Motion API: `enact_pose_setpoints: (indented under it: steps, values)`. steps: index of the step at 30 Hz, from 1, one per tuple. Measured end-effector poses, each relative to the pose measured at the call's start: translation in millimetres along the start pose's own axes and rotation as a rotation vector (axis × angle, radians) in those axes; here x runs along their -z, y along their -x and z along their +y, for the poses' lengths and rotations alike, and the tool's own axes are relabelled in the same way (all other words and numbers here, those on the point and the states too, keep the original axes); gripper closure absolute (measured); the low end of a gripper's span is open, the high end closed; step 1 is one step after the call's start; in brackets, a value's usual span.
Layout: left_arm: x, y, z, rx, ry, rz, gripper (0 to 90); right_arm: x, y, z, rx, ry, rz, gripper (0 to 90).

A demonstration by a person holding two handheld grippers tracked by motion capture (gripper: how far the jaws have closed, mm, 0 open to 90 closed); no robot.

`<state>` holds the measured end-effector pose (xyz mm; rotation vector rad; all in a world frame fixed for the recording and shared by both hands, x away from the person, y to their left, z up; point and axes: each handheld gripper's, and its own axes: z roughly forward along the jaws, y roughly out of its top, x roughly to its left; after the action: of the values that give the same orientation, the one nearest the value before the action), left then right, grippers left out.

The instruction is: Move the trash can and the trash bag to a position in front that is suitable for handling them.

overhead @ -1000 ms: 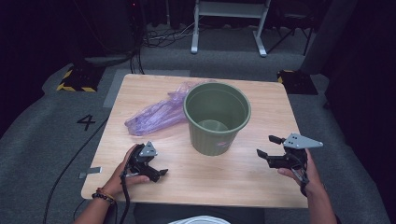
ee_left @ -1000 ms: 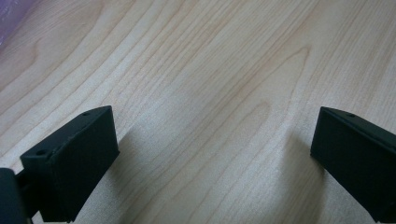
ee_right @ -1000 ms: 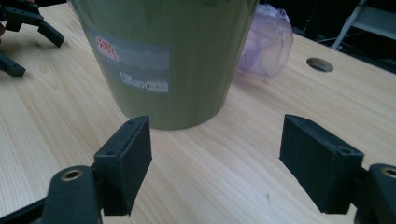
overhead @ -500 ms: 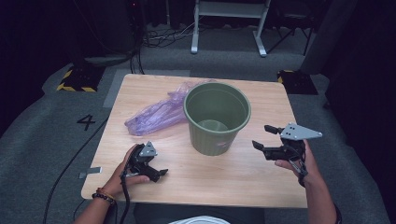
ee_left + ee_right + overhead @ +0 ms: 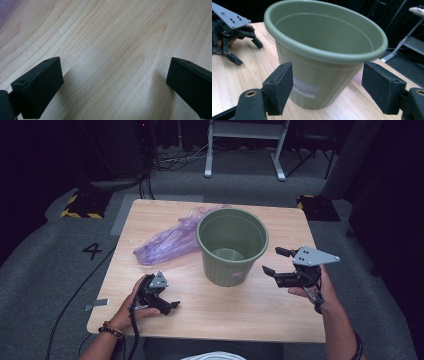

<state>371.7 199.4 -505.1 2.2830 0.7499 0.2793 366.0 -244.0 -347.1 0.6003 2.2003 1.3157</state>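
1. Right tool (image 5: 280, 262): risen off the worktop (image 5: 235, 315) and carried in toward the green plastic bucket (image 5: 231, 245) since the earlier high view; jaws set wide, nothing between them, pointing at the bucket's side wall but apart from it.
2. Left tool (image 5: 167, 304): unmoved since the earlier high view, resting low on the worktop near the front edge; jaws wide, bare wood between them in the left gripper view.
3. Green plastic bucket: upright, mid-worktop, empty inside as far as the high view shows; pale label on its wall in the right gripper view (image 5: 305, 90).
4. Purple plastic bag (image 5: 170, 240): lying crumpled on the worktop, touching the bucket's left side, outside it.
5. Progress, as judged: early stage. Nothing gripped yet; approach to the bucket in hand. Bag not yet fitted, if lining the bucket is the aim.
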Motion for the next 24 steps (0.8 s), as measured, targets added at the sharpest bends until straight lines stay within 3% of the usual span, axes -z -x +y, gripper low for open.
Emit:
enact_pose_setpoints:
  steps: [11,17,24]
  values:
    - [0.0,-0.1,0.0,-0.001,0.000,0.000,0.5,-5.7,-9.1,16.1,0.032,0.015,0.031,25.6]
    - [0.0,-0.1,0.0,-0.001,0.001,0.000,0.5,-13.8,-20.8,26.6,0.064,0.017,0.091,26.0]
    - [0.0,0.0,0.0,0.000,0.000,0.000,0.5,-36.2,-28.2,38.7,0.076,-0.027,0.143,26.8]
